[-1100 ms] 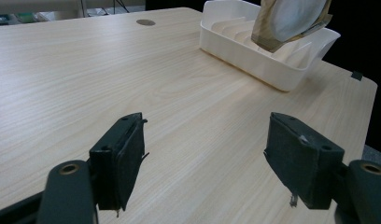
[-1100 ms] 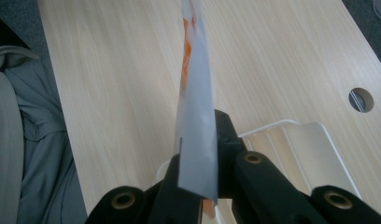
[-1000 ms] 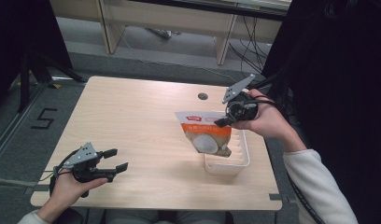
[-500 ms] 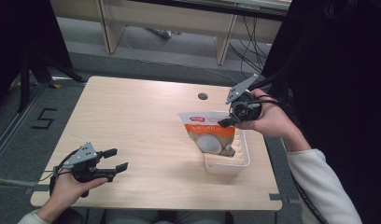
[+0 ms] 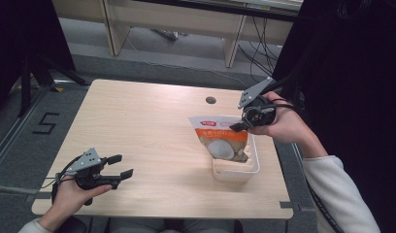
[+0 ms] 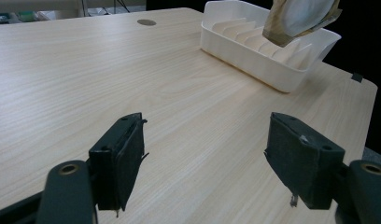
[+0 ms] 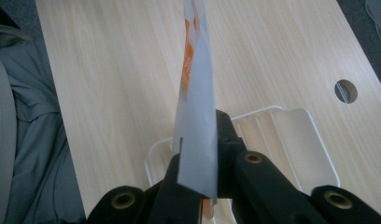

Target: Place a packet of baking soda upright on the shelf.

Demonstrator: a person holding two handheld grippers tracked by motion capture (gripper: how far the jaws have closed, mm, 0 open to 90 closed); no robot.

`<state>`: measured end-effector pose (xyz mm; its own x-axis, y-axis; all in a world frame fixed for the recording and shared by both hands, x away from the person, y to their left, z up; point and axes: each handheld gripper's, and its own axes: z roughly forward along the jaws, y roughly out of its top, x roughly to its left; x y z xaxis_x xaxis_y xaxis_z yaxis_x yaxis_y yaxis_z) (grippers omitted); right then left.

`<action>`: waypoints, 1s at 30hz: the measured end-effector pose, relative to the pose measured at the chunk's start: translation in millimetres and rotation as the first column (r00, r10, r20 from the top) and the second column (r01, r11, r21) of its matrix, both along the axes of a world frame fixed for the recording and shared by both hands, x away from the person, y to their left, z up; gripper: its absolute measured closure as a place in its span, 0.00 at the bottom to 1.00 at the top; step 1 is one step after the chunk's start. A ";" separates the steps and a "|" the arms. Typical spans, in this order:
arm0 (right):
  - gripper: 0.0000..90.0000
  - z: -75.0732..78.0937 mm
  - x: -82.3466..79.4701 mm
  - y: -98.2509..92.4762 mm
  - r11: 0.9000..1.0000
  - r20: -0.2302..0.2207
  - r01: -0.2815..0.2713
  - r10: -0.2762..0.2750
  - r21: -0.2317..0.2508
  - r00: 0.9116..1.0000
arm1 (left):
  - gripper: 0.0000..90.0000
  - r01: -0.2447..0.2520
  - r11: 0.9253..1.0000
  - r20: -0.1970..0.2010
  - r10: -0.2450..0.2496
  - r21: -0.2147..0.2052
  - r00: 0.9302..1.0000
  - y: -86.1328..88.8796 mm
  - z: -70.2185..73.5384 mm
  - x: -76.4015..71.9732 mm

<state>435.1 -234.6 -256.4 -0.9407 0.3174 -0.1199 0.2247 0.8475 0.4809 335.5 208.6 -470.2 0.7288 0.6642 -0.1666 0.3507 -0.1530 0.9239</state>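
Pale wood table (image 5: 152, 126) served as the landmark; a white ribbed tray (image 5: 235, 171) sat on it toward its right edge, with a round hole (image 5: 210, 100) in the tabletop beyond the tray, toward the far edge; the right gripper (image 5: 239, 126), held in the person's right hand (image 5: 283, 127), was above the tray's far end; its jaws were pressed together on the top corner of an orange-and-white pouch (image 5: 220, 138); the pouch hung upright from that grip, its lower part down inside the tray; whether its bottom touched the tray floor could not be told; in the right gripper view the pouch (image 7: 196, 107) showed edge-on, pinched between the black jaws, with the tray (image 7: 291, 135) below it; in the left gripper view the pouch's bottom (image 6: 300, 18) sat above the tray's dividers (image 6: 268, 42).

Left gripper (image 5: 119, 166) was at the table's near-left corner, well apart from the tray, held low in the left hand (image 5: 72, 191); its jaws stood spread wide with nothing between them; the left gripper view showed bare wood between the two pads (image 6: 123, 158); a dark cable (image 5: 57, 177) trailed from it.
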 end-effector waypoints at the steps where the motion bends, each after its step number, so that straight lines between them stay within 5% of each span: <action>1: 1.00 0.0 0.0 0.0 1.000 0.000 0.000 0.000 0.000 1.000 | 0.30 -0.010 1.000 -0.009 0.010 -0.007 1.000 -0.4 -0.1 -0.8; 30: 1.00 -10.1 -0.6 -15.9 0.997 0.006 -0.006 0.006 -0.081 1.000 | 0.30 -0.007 1.000 -0.014 0.006 -0.022 1.000 -0.4 -0.1 -0.2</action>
<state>434.5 -250.5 -266.6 -0.9418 0.3006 -0.1506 0.2166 0.8851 0.4120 335.3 208.2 -470.3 0.7218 0.6651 -0.1914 0.3647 -0.1305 0.9219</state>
